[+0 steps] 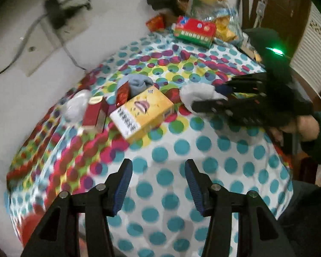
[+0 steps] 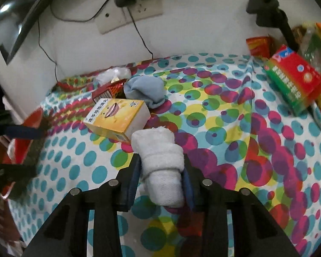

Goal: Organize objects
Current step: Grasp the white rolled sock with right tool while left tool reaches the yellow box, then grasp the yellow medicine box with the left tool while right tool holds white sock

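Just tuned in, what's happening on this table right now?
A person is tidying a table covered in a dotted cloth with a claw in each hand. The right claw is shut on a rolled white sock, next to a yellow box. The left claw is open and empty above the cloth. A rolled blue-grey sock lies behind the yellow box.

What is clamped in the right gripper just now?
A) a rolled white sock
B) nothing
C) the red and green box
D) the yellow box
A: in the right wrist view the right gripper has both pads pressed against the rolled white sock, beside the yellow box.
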A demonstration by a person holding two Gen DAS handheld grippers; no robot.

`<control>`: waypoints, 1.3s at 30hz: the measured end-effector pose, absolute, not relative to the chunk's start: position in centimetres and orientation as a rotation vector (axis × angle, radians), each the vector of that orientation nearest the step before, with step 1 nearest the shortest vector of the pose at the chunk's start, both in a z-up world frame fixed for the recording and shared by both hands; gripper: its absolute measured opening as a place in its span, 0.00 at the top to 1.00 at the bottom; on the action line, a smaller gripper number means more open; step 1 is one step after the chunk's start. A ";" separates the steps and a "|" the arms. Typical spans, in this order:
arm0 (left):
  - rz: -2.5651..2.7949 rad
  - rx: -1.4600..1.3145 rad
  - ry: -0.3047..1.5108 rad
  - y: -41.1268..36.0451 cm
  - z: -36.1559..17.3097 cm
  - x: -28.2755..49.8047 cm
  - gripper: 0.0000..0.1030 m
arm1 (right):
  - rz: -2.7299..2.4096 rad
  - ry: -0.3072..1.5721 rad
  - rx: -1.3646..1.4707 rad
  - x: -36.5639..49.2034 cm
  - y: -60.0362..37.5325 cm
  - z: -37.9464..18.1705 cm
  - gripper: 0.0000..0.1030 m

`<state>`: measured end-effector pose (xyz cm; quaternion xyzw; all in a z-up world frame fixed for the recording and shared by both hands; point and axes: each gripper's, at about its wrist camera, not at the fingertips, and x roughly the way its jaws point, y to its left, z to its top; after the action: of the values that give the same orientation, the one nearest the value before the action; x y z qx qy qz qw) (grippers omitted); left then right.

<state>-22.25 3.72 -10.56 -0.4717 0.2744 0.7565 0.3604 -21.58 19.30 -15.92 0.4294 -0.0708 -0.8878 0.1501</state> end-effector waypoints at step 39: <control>1.915 -1.338 0.906 7.5 -15.4 -28.8 0.27 | -2.510 -0.279 1.217 -21.5 19.7 -16.1 0.64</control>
<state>-28.82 7.47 -15.42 -0.5071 0.3434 0.7261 0.3127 -21.46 19.70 -16.05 0.4279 -0.0980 -0.8826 0.1681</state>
